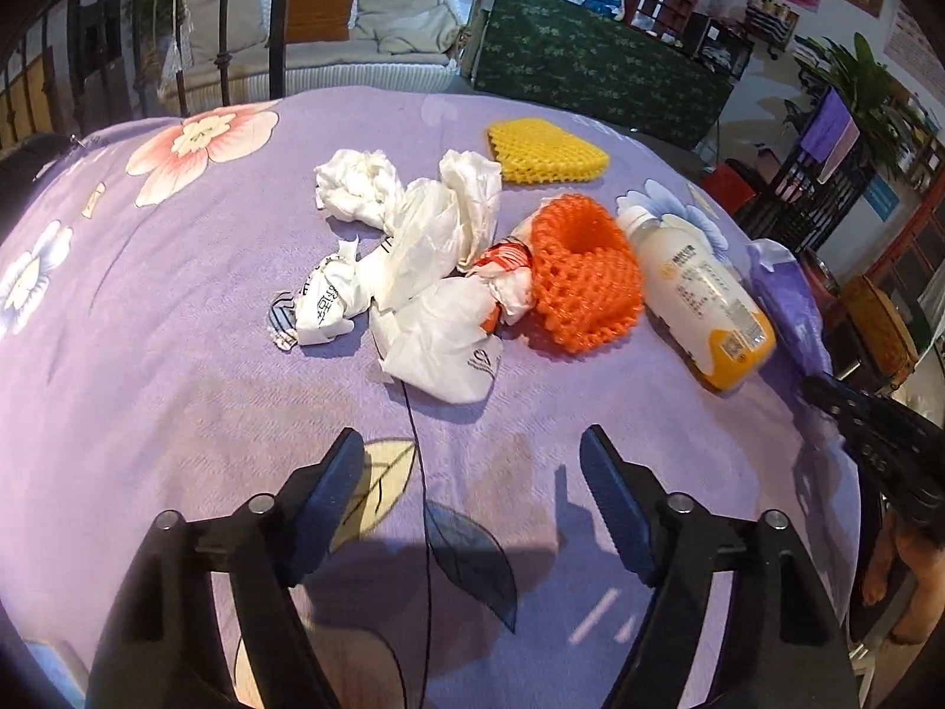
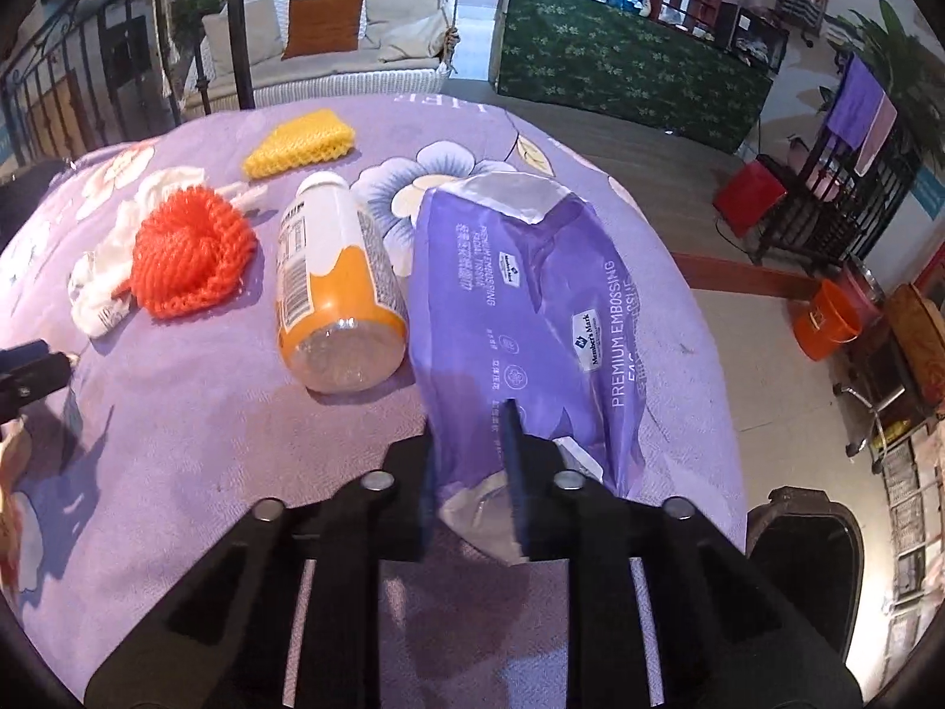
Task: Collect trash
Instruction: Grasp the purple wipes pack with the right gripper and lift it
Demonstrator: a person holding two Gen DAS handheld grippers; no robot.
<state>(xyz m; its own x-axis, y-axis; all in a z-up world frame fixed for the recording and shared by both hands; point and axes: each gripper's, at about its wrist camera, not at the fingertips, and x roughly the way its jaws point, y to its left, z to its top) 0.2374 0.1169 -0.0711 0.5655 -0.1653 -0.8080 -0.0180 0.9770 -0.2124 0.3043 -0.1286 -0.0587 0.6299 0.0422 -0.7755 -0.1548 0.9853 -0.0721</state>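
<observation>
Table under a purple flowered cloth, crumpled white papers, orange foam net, yellow foam net, plastic bottle on its side, purple tissue pack

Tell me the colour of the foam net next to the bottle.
Orange net, touching the bottle; clearest in the left wrist view.

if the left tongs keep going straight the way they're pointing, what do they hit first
Most likely the crumpled white paper wrapper at the near edge of the trash pile; the open left tongs have only bare purple flowered cloth before it, though depth is uncertain.
</observation>
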